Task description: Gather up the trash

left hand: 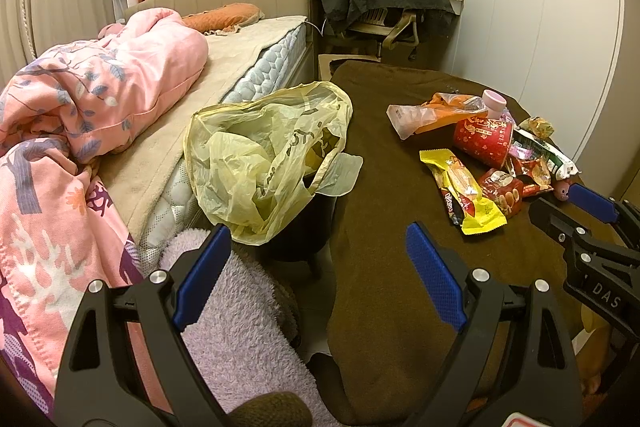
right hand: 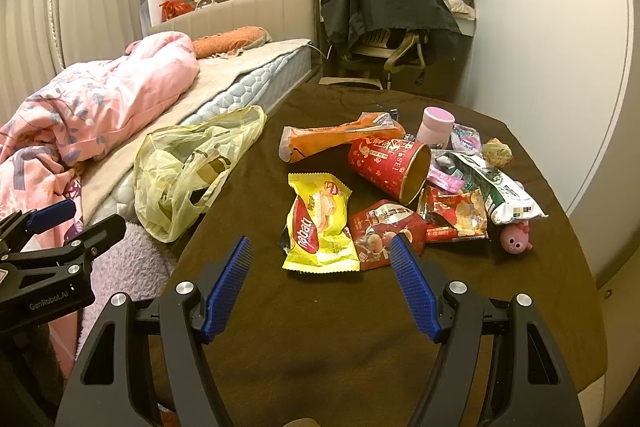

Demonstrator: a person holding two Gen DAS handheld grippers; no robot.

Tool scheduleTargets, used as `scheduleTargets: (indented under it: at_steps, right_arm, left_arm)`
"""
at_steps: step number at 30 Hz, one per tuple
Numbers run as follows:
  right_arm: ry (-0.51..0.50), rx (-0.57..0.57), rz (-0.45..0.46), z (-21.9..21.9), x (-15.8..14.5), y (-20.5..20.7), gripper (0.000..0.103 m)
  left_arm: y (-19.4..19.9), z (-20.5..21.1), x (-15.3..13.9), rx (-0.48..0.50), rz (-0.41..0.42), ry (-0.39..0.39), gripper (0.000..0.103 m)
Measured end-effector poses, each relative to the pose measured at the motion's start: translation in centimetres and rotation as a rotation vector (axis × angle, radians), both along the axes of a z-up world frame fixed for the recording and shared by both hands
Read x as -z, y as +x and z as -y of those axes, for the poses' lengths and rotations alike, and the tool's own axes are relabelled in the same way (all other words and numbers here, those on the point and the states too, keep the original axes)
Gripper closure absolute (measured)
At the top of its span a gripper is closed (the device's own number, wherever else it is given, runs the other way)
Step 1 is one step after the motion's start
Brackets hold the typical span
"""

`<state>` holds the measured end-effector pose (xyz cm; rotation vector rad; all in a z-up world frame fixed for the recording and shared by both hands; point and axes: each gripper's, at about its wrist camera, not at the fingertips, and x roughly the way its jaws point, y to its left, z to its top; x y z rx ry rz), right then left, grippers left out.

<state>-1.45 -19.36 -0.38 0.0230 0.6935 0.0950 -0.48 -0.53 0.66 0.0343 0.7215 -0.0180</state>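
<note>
The trash, led by a yellow snack wrapper (right hand: 320, 227), lies in a heap on the brown-covered table (right hand: 304, 339); it looks light, crinkly and slippery, best pinched at a flat sealed edge. The right tool (right hand: 320, 263) hovers wide open and empty just before it. The left tool (left hand: 318, 259), equally wide and empty, faces the yellow plastic bag (left hand: 264, 155).

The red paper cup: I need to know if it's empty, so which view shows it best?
The right wrist view: the red paper cup lies on its side, open mouth toward the camera. The left wrist view shows it side-on only, mouth hidden.
</note>
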Motion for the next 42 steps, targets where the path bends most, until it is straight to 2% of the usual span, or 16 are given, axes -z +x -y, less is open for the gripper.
scheduleTargets:
  at_steps: [5, 12, 42]
  right_arm:
    - [0.002, 0.012, 0.027, 0.3, -1.0, -0.2, 0.035]
    - [-0.004, 0.018, 0.061, 0.0, -1.1, -0.6, 0.035]
    - [-0.003, 0.019, 0.060, -0.2, -1.0, -0.7, 0.035]
  left_arm:
    - [-0.1, 0.0, -0.4, -0.001, 0.015, -0.011, 0.018]
    - [-0.5, -0.2, -1.1, -0.009, 0.082, -0.020, 0.018]
    - [-0.6, -0.3, -0.3, -0.006, 0.055, -0.020, 0.018]
